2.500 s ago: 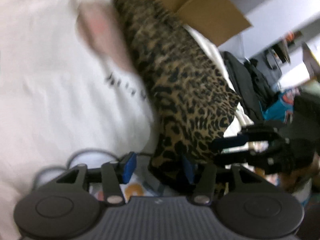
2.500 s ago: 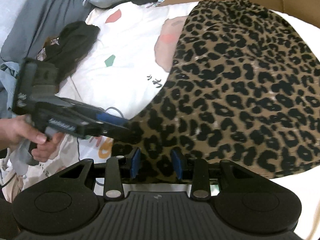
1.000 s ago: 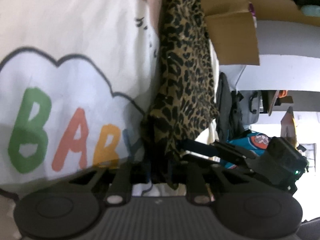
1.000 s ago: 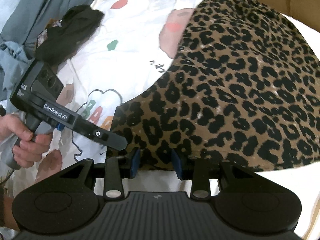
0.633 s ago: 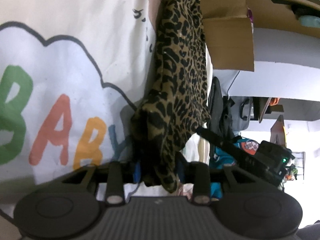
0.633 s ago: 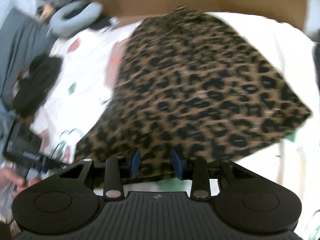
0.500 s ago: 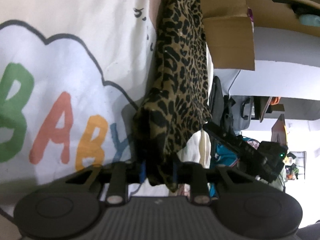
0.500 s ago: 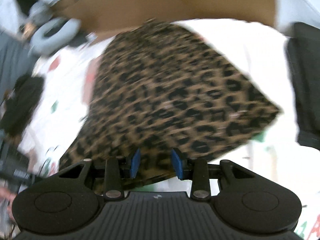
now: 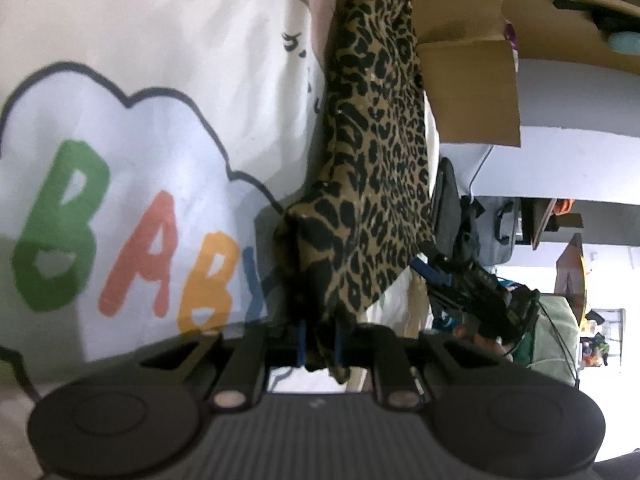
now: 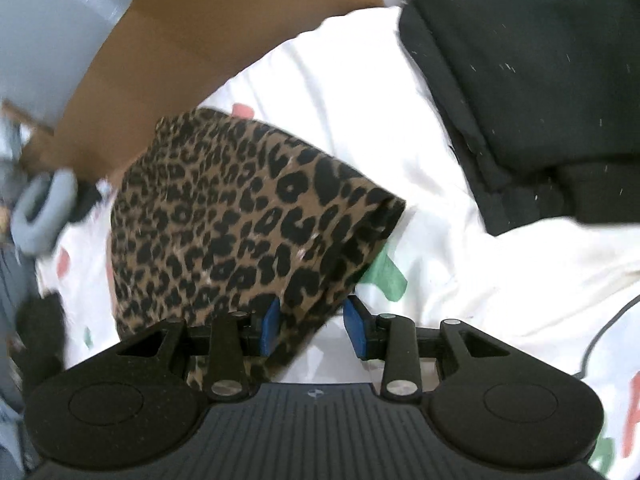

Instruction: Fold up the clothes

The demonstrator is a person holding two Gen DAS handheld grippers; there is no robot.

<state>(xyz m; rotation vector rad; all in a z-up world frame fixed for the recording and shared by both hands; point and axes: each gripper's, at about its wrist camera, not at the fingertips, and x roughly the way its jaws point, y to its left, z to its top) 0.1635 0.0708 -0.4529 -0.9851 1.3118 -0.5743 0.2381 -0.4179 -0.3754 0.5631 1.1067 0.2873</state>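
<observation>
We are closing our left tongs point(image 9: 320, 340) on a bunched corner of the leopard cloth point(image 9: 376, 152), which is lying on the white BABY sheet point(image 9: 140, 80). Our right tongs point(image 10: 313, 328) are sitting half open around its other corner

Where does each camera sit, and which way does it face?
Left wrist: on the left gripper, facing along its fingers; its jaws are closing on a leopard-print garment over a white "BABY" printed sheet; the right gripper shows beyond.
Right wrist: on the right gripper, angled down at the garment's corner between its open fingers.
Shared: garment, sheet.
</observation>
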